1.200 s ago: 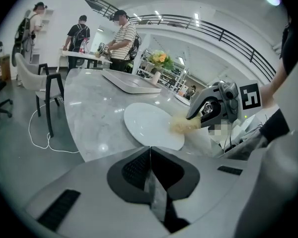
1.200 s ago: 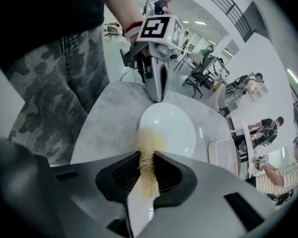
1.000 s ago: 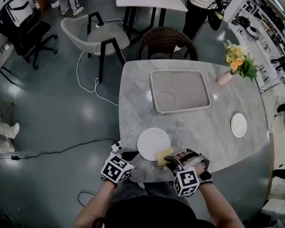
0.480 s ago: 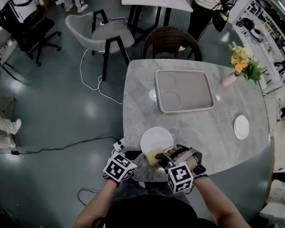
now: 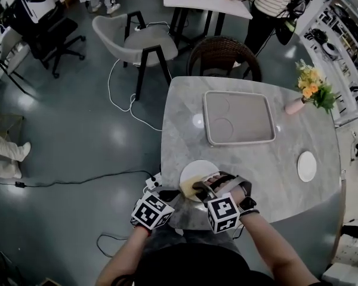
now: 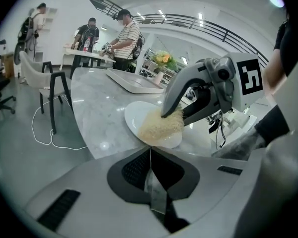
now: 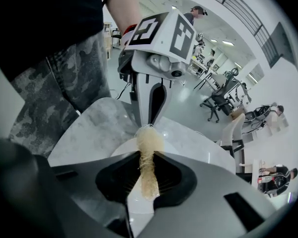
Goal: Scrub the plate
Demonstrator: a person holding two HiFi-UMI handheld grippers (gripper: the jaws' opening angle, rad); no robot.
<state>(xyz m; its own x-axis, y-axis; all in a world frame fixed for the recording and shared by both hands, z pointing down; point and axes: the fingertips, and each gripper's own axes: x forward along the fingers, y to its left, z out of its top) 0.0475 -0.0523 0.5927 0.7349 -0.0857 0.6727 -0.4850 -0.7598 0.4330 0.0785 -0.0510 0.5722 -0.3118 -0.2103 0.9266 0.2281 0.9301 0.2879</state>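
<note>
Head view: a round, glossy white plate (image 5: 203, 169) lies at the near edge of a pale grey marble worktop (image 5: 256, 165) with rounded corners. Farther back sit a rectangular grey tray (image 5: 238, 118) with a raised rim, a smaller white saucer (image 5: 306, 166) to the right, and a pink vase of yellow flowers (image 5: 312, 85) at the far right corner. A dark wicker chair (image 5: 224, 52) is tucked in behind the worktop, and the floor (image 5: 77, 136) is shiny grey-green with a white cable (image 5: 128, 94) looping across it.

The right claw (image 7: 147, 157) is clenched on a straw-coloured, fibrous scouring pad (image 7: 148, 138), whose frayed tip rests on the plate's near-left part. In the left gripper view the left claw (image 6: 150, 150) has its jaws pressed together, tips right at the plate's near rim; whether they nip that rim cannot be told. The two claws face each other across the pad
</note>
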